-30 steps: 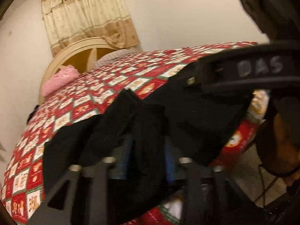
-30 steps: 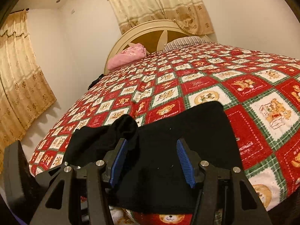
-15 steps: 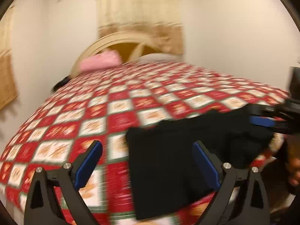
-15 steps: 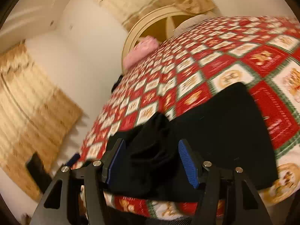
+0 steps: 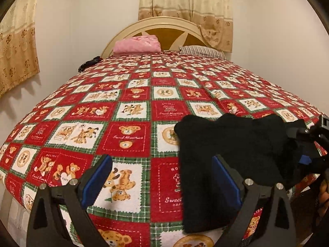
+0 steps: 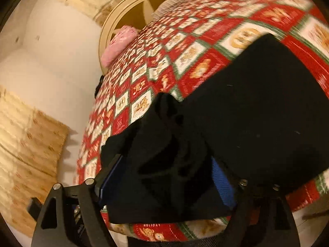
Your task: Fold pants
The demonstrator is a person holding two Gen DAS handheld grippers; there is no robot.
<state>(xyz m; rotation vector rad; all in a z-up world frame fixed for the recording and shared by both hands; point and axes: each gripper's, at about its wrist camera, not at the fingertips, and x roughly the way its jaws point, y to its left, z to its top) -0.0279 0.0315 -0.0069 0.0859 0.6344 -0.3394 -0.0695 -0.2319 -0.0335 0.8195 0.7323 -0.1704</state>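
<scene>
A bed fills the middle of the frame under a red, white and green teddy-bear quilt. At its far end, upper centre, a pink folded blanket and a striped pillow lie against a cream arched headboard. Beige patterned curtains hang above and at upper left.

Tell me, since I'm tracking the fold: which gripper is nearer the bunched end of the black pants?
Right. The right gripper has the bunched end of the black pants between its jaws; the left gripper is open beside the other end.
</scene>
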